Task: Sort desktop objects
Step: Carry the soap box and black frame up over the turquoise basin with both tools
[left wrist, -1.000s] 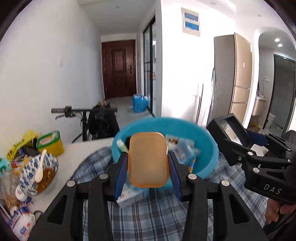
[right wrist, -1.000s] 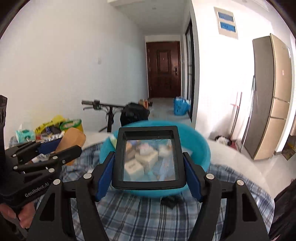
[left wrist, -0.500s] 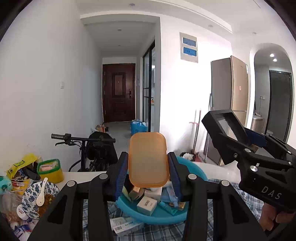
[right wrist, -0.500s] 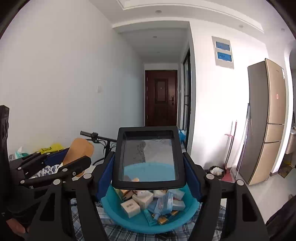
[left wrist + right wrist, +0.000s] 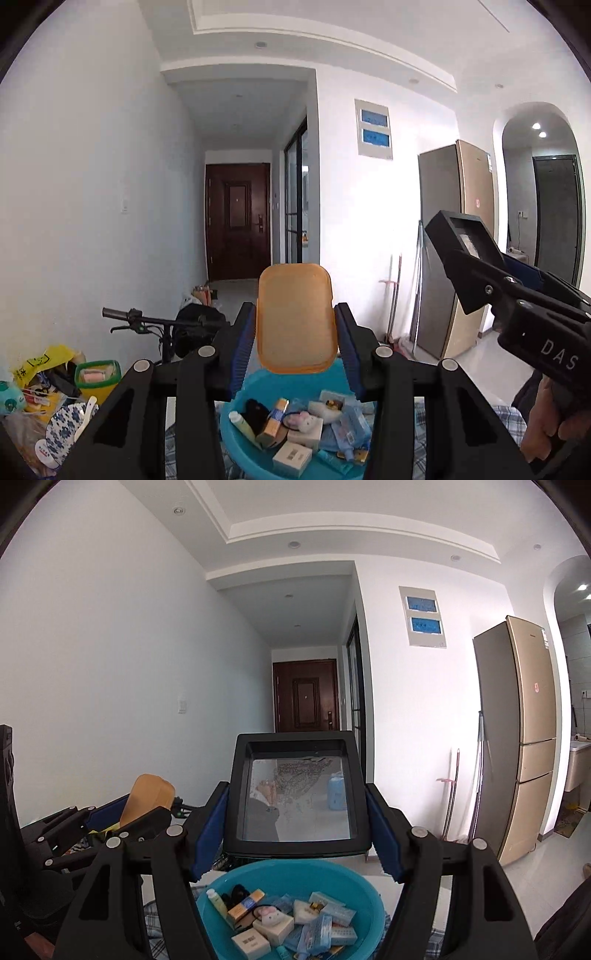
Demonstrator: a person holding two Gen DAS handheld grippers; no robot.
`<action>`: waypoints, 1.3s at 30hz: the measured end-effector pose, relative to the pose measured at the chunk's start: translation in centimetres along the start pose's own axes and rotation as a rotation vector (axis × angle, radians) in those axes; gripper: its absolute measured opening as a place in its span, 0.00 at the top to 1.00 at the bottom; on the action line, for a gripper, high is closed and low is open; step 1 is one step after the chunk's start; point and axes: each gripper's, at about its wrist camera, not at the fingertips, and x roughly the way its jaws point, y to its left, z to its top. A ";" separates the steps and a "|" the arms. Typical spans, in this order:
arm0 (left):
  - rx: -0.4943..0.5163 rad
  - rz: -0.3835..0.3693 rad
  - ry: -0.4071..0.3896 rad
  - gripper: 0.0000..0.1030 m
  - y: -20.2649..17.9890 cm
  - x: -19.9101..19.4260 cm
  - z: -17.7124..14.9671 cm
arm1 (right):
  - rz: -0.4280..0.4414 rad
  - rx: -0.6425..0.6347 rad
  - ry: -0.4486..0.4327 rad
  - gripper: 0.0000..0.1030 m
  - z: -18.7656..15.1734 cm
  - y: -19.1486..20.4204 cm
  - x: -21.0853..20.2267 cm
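Basin (image 5: 369, 901) of small boxes, left tongs (image 5: 297, 354) gripping orange lid (image 5: 296, 317), right tongs (image 5: 295, 834) gripping black tray (image 5: 297, 797).

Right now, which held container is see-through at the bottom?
The black tray in the right gripper; its base is clear. The left gripper holds an opaque orange container.

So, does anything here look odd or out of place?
Nothing is spilled or broken. The odd part: the clear window of the black tray in the right gripper is smeared with a speckled residue. The blue basin below holds a jumbled heap of small boxes.
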 end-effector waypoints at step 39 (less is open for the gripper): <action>-0.065 0.074 -0.040 0.56 3.2 7.6 -1.5 | -0.001 0.053 0.004 0.33 -1.7 -0.7 6.9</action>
